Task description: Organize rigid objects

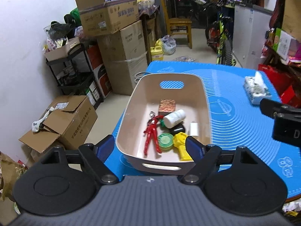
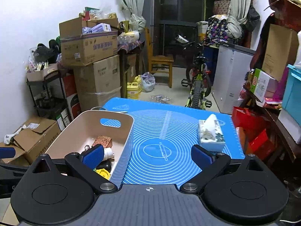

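A beige plastic bin [image 1: 204, 101] [image 2: 79, 124] stands at the left of the blue mat [image 1: 235, 124] [image 2: 161, 131]. In it lie a red figure [image 1: 152, 134], a brown patterned box [image 1: 167, 105] [image 2: 102, 141], a white bottle [image 1: 175, 118], a green round tin [image 1: 165, 141], a yellow toy [image 1: 181, 146], a black object [image 1: 176, 129] and a white plug [image 1: 194, 129]. My left gripper [image 1: 150, 146] is open and empty above the bin's near end. My right gripper [image 2: 148, 156] is open and empty above the mat, right of the bin.
A tissue pack [image 1: 255, 90] [image 2: 211, 133] lies at the mat's right side. Cardboard boxes [image 1: 62, 122] and a black shelf [image 1: 75, 71] stand to the left on the floor. A bicycle [image 2: 198, 82], a wooden chair [image 2: 160, 66] and a white freezer [image 2: 231, 75] stand behind the table.
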{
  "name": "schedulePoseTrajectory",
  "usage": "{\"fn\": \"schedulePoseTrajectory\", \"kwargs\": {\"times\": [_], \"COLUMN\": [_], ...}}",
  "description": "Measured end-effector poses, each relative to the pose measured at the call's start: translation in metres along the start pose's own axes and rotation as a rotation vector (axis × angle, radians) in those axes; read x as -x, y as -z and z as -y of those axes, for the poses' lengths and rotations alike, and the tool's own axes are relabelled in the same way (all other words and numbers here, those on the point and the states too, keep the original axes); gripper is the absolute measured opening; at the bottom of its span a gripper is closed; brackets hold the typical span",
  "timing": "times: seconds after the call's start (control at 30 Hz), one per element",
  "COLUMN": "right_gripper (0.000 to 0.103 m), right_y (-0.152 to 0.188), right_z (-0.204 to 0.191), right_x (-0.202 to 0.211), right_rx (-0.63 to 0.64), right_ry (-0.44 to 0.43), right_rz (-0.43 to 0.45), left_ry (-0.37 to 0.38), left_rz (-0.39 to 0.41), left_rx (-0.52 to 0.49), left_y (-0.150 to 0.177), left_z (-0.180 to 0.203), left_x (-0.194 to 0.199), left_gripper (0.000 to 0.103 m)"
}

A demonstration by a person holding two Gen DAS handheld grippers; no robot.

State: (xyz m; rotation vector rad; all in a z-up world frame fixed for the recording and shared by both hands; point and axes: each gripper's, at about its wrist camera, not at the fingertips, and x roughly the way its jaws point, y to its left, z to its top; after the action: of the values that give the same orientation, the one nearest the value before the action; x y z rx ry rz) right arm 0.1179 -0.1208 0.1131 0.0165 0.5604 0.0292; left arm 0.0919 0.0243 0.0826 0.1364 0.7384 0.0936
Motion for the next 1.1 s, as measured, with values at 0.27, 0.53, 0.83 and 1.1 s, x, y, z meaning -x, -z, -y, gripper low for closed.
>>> {"fn": "schedulePoseTrajectory", "kwargs": {"times": [0.27, 0.53, 0.83, 1.1], "right_gripper": [0.101, 0.101, 0.101, 0.101], "right_y": [0.017, 0.037, 0.061, 0.091], "right_z": [0.023, 0.032, 0.031, 0.030], "right_x": [0.054, 0.091, 0.130, 0.151], "right_rx": [-0.033, -0.043, -0.042, -0.052], "right_ry": [0.010, 0.000, 0.002, 0.004], "right_rz": [0.033, 0.029, 0.034, 0.044], "left_ry": [0.004, 0.003, -0.009, -0.022], "left_rz": [0.057, 0.054, 0.053, 0.050], "left_rx": [0.003, 0.037, 0.030, 0.009], "left_y": [0.016, 0.039, 0.063, 0.089], "left_z": [0.009, 0.005, 0.000, -0.001], "left_x": [0.039, 0.062, 0.083, 0.086], "left_gripper": [0.087, 0.087, 0.088, 0.088]}}
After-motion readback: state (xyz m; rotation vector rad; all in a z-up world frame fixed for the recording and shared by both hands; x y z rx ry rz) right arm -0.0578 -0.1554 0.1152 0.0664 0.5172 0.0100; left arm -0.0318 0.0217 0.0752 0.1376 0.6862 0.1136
